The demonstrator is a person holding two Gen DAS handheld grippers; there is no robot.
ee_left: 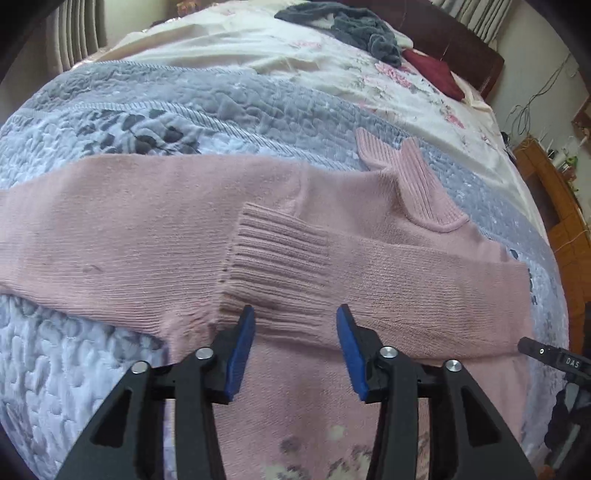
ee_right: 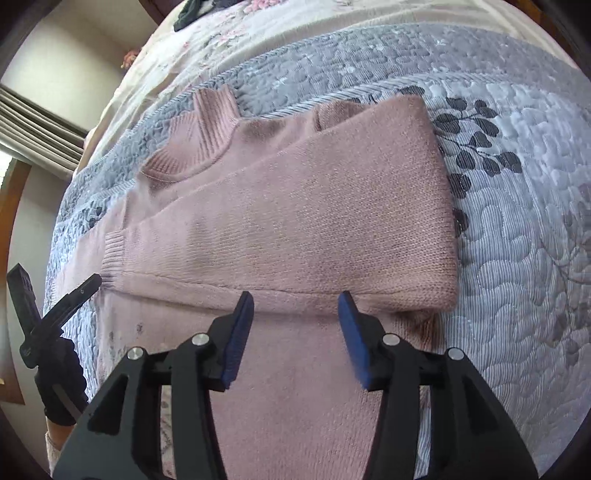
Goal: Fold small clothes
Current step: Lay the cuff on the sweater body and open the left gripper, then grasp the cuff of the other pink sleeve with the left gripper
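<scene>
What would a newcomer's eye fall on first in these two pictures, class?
The pink knitted sweater spread across the grey quilted bedspread, both sleeves folded over its chest. Next, the blue-padded left tongs and right tongs, both open, poised at its near edge. Farther up the bed lies a crumpled grey towel.

bed [ee_left: 110,354]: grey-blue quilt | pink sweater [ee_left: 147,229] flat | grey garment [ee_left: 354,29] far end

Left gripper [ee_left: 295,314] and right gripper [ee_right: 295,301], black angular arms, silver round screws, blue ribbed fingers [ee_left: 242,347], dark knit glove [ee_right: 62,384]
</scene>
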